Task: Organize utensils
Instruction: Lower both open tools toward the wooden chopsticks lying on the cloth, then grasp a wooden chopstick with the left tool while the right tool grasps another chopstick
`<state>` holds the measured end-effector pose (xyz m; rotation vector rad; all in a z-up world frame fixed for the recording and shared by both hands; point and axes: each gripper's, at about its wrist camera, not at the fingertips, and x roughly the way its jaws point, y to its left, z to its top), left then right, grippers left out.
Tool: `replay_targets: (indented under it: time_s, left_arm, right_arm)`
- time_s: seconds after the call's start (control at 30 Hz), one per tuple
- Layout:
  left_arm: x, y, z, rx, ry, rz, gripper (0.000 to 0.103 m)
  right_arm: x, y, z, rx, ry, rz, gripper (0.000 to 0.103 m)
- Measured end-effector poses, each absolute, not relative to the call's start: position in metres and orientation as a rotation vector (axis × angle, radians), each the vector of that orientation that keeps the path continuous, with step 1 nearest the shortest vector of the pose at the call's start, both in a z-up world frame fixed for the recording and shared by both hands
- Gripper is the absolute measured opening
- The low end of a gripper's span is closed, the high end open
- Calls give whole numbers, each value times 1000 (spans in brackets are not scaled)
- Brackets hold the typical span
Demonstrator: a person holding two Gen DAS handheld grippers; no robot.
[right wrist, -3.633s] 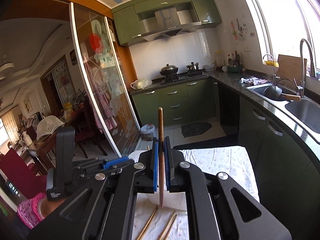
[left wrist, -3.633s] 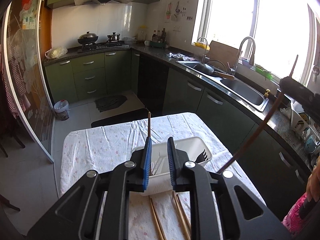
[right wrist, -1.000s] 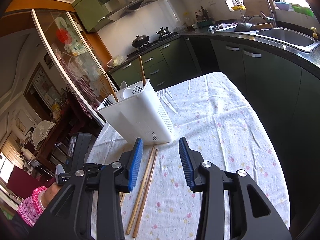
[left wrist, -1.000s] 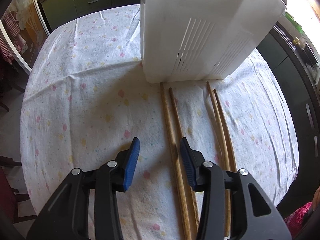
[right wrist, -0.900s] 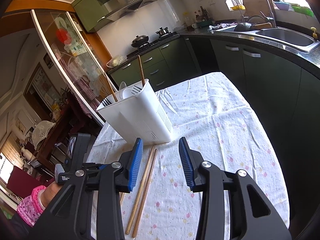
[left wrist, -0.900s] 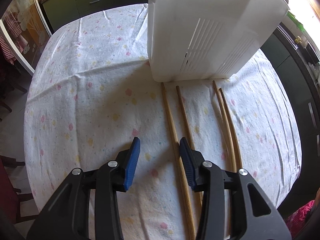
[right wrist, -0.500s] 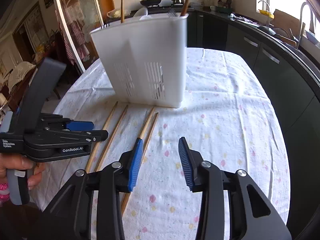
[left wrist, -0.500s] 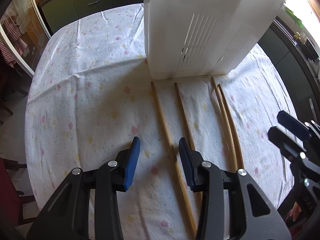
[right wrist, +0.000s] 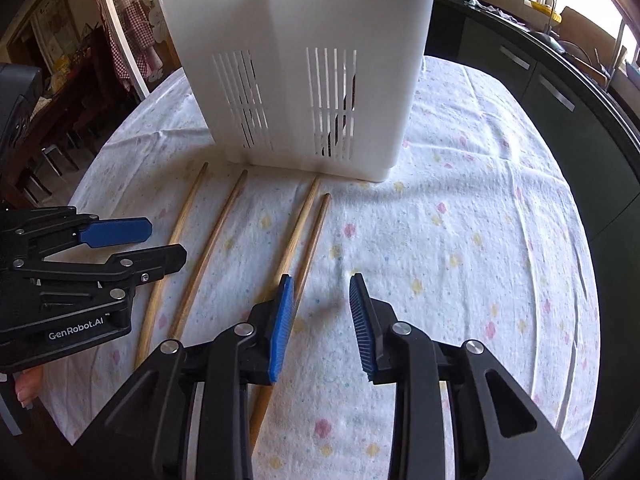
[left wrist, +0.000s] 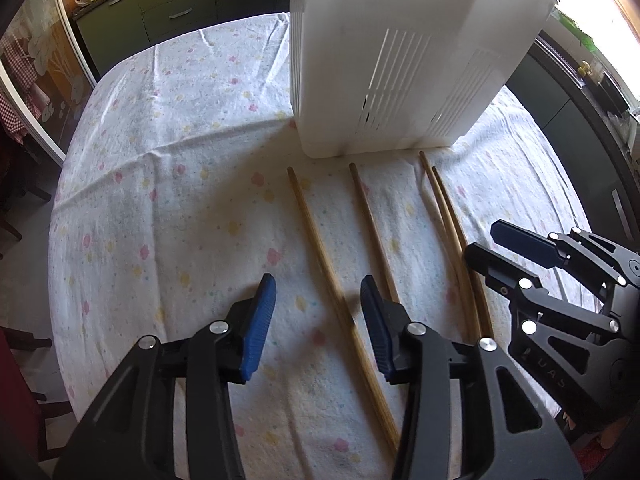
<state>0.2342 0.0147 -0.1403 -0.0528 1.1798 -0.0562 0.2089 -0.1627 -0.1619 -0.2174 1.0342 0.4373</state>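
Observation:
Several wooden chopsticks (left wrist: 320,248) lie on the flowered tablecloth (left wrist: 168,208) in front of a white slotted utensil holder (left wrist: 400,60). My left gripper (left wrist: 318,292) is open, low over the cloth, with the leftmost chopstick running between its jaws. My right gripper (right wrist: 320,292) is open and empty, low over the cloth just right of the rightmost pair of chopsticks (right wrist: 304,232). The holder (right wrist: 296,64) stands close ahead in the right wrist view. Each gripper shows in the other's view: the right (left wrist: 492,248), the left (right wrist: 160,240).
The table is round, with its edge falling off left (left wrist: 56,240) and right (right wrist: 592,280). Dark green kitchen cabinets (left wrist: 180,12) stand behind, and a counter with a sink (right wrist: 560,52) runs along the right.
Both grippers have come down from the holder to the table, open. The right gripper has moved in beside the left. The leftmost chopstick now lies between the left jaws.

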Motion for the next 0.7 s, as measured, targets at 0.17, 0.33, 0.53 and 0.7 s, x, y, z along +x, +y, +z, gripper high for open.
replay_targets:
  time_s: [0.17,0.33,0.53,0.7]
  left_arm:
    - [232,16,-140,-60,1172,-71,42]
    - [233,18,-140,-57,1169,-68,39]
    - [237,30,-140,-122,1185,-80,10]
    - [236,35,-138,-180,1202,-115,7]
  right_arm:
    - [213,-140,-166,-275,1039,394,30]
    - [226,-141,-165,-236,1072,417,21]
    - [226,-157,-161,-156,1102,466,8]
    - [224,-181,-142,-45,1072,517,6]
